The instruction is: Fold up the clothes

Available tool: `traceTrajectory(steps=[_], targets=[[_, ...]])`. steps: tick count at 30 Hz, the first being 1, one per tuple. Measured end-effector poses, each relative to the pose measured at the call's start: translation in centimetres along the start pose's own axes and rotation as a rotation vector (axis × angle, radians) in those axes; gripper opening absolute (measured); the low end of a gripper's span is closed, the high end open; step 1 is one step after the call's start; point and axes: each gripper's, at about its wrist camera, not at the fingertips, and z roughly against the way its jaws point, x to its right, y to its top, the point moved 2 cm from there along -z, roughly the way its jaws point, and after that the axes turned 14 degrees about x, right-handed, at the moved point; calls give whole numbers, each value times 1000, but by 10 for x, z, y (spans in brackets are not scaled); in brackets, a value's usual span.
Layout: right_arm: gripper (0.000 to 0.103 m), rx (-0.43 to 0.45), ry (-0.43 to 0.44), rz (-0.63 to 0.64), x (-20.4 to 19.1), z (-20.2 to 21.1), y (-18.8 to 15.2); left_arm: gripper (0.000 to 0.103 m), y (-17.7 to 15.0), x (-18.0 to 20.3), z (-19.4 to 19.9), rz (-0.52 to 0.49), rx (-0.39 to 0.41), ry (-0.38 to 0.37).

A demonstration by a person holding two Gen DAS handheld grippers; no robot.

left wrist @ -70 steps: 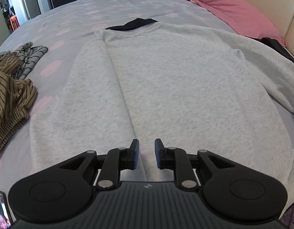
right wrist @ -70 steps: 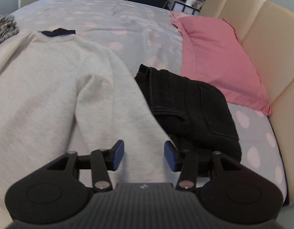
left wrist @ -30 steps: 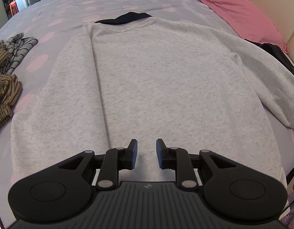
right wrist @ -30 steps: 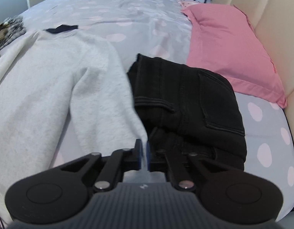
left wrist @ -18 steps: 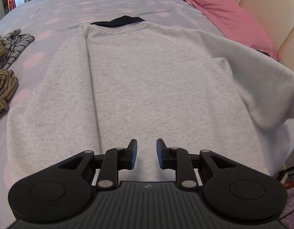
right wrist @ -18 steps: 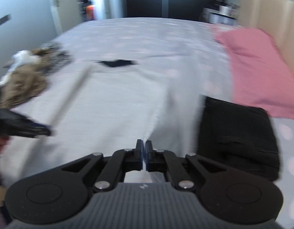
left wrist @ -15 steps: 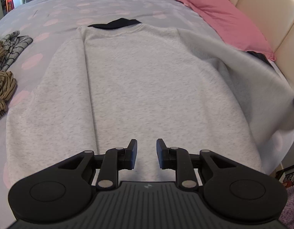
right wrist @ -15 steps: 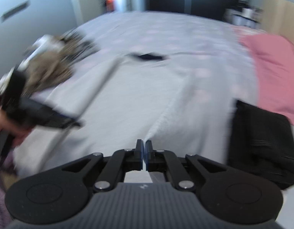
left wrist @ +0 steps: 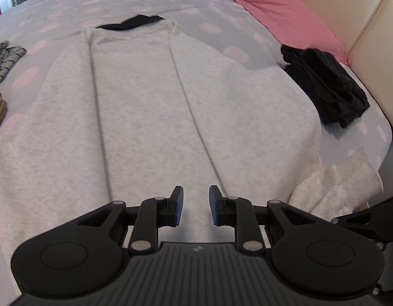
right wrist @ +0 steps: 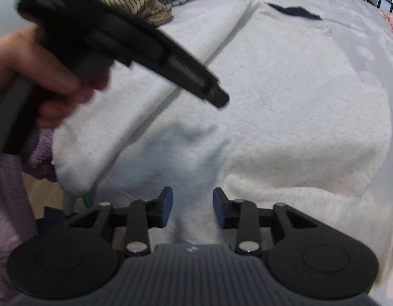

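The left tool (left wrist: 196,205) hovers over the near hem of the grey sweatshirt (left wrist: 145,107), its blue pads a narrow gap apart and gripping nothing. The right tool (right wrist: 192,210) hangs above the same hem, pads spread wide and empty. The sweatshirt lies flat on the bed (left wrist: 69,10), hem nearest, collar farthest, with its right sleeve folded over the body. In the right wrist view a hand (right wrist: 35,76) gripping the left tool's handle blocks the sweatshirt's left edge, and a purple fleece sleeve (right wrist: 7,204) fills the corner below it. Right of the sweatshirt's hem, a fluffy white cloth (left wrist: 334,186) hangs at the bed's edge. Farther right of the sweatshirt sit folded black trousers (left wrist: 326,86), and beyond them a pink pillow (left wrist: 275,12) against the beige headboard (left wrist: 362,25). Left of the sweatshirt lies a heap of striped clothes (right wrist: 143,2). A black garment (left wrist: 130,23) peeks from under the collar.
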Motion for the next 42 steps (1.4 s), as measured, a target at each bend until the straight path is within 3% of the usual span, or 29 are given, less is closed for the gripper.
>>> traceTrajectory(steps=[3,7,10,13,16,19,21,22,24,25,30,33,36,38,42], targets=[[43,42,-45,-5,5,20,4,20,-2,5,1,-5,-1,-26],[49,66,-179,-1,27,52,4,20,-3,8,1,6,-4,-59],[54,55,-286,-40,57,67,-1,20,-5,14,0,7,-5,-90],[56,29,-336,-92,84,73,-7,20,-8,23,-2,3,-16,-124],[57,-6,-327,-128,97,70,-16,20,-11,33,-5,-6,-35,-157],[65,-56,-259,-169,101,60,-25,20,-16,40,-10,-19,-54,-167],[65,-103,-217,-189,97,52,-35,20,-18,42,-13,-23,-65,-160],[63,-129,-198,-188,94,48,-39,20,-19,43,-13,-24,-68,-158],[36,-174,-167,-158,86,40,-46,20,-19,43,-13,-25,-71,-157],[16,-184,-151,-151,80,40,-47,20,-19,43,-12,-24,-72,-157],[13,-216,-23,-161,48,49,-44,20,-18,39,-5,-24,-69,-144],[13,-243,-57,-104,32,58,-44,20,-17,37,-2,-23,-65,-144],[23,-234,-86,-132,35,65,-43,20,-18,39,-2,-23,-67,-154],[44,-212,-107,-135,40,71,-40,20,-18,38,-1,-23,-63,-154],[54,-168,-147,-139,51,83,-34,20,-11,31,-3,5,-41,-134]])
